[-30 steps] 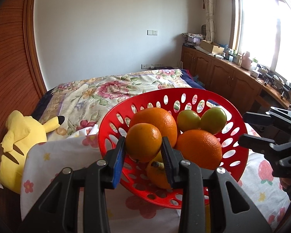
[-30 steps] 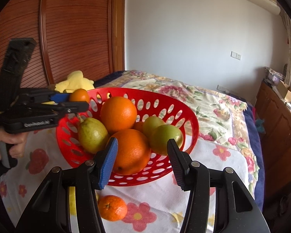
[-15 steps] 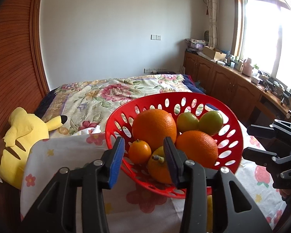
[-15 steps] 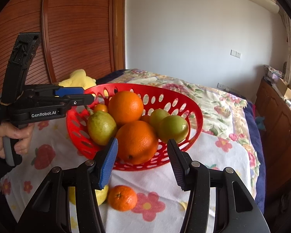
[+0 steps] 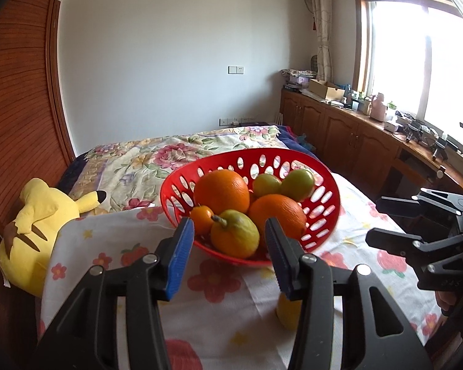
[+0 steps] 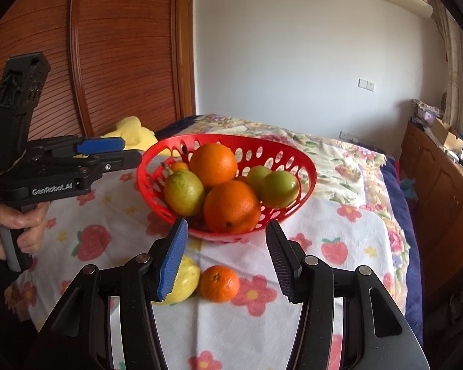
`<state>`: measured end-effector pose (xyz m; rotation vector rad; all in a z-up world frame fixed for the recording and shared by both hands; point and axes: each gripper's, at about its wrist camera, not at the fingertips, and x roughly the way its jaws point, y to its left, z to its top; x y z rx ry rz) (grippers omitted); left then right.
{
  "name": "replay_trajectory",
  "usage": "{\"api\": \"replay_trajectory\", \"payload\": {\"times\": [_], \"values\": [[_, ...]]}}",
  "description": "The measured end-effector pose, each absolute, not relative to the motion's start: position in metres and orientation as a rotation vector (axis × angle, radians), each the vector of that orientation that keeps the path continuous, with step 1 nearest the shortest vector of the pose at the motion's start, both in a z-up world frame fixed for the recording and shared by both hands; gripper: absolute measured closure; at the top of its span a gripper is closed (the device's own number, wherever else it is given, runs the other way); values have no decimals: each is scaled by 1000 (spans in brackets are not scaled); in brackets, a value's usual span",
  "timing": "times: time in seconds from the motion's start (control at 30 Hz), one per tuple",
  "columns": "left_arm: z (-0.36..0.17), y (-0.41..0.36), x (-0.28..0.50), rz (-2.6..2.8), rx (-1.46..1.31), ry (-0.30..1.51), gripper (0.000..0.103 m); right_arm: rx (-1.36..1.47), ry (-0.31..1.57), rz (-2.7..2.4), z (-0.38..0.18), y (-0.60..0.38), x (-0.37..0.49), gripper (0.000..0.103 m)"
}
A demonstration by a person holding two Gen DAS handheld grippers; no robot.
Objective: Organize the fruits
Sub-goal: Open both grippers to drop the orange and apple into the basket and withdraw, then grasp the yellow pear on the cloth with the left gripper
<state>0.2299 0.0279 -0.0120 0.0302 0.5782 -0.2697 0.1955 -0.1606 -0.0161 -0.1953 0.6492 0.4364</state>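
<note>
I see a bed under a floral quilt, and over its near end a white cloth printed with strawberries and flowers.

A yellow plush toy lies at the left edge of the bed, against the wooden panelling.

On the cloth stands the red perforated basket. It holds two large oranges, a yellow-green pear with its stem up, two green round fruits at the right side, and a small mandarin at the left, next to the pear.

My left hand-held gripper points at the basket from short of its near rim. Its jaws are opening, with nothing between the blue pads; the pear and mandarin sit beyond them, inside the basket.

My right hand-held gripper has its jaws apart and empty, hovering above the cloth in front of the basket.

Outside the basket, on the cloth: a yellow fruit, partly hidden behind the right gripper's left finger, and just beside it a loose mandarin. I cannot tell whether the two touch.

A hand grips the left gripper's handle.
</note>
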Motion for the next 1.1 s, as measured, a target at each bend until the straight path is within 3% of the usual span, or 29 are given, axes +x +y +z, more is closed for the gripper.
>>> {"api": "replay_trajectory", "payload": {"times": [0.47, 1.1], "values": [[-39, 10, 193, -334, 1, 624, 48, -164, 661, 392, -18, -173, 165, 49], [-81, -38, 188, -429, 66, 712, 47, -134, 740, 360, -59, -176, 177, 50]]}}
